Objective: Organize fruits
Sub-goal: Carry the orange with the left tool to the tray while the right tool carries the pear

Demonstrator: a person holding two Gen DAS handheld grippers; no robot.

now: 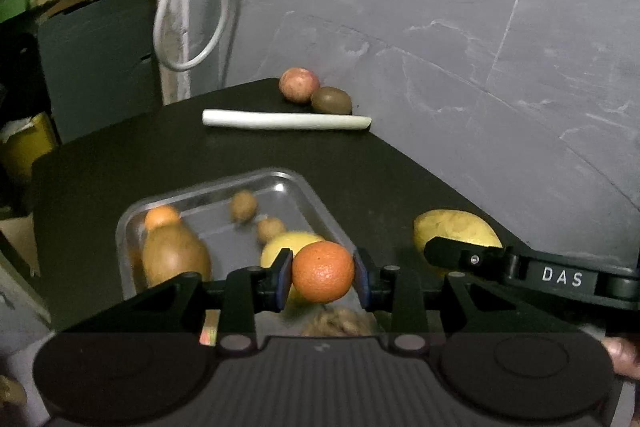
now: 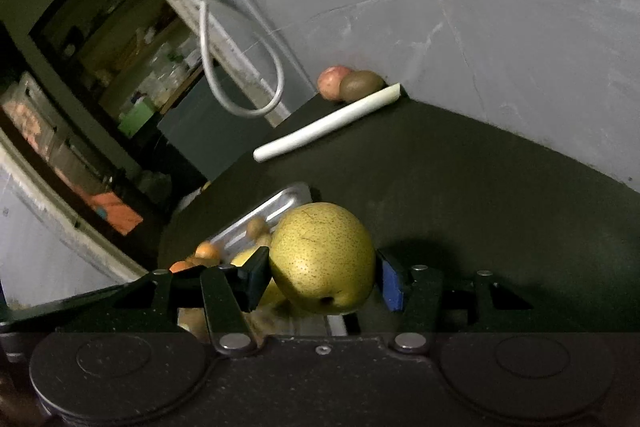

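Note:
My left gripper (image 1: 323,277) is shut on a small orange (image 1: 323,277), held above the near side of a metal tray (image 1: 224,187). In the tray lie a brown fruit (image 1: 174,257), another orange (image 1: 161,217), a yellow fruit (image 1: 288,243) and small brown nuts (image 1: 244,205). My right gripper (image 2: 322,277) is shut on a yellow-green pear (image 2: 322,259), over the dark table just right of the tray (image 2: 276,205). That pear (image 1: 456,231) and the right gripper's finger (image 1: 460,257) show at the right of the left wrist view.
At the table's far corner a red apple (image 1: 298,85) and a kiwi (image 1: 332,101) rest against the grey wall, behind a long white stalk (image 1: 286,120). A white cable loop (image 1: 188,7) hangs at the left. The table edge (image 1: 100,143) drops off to the left.

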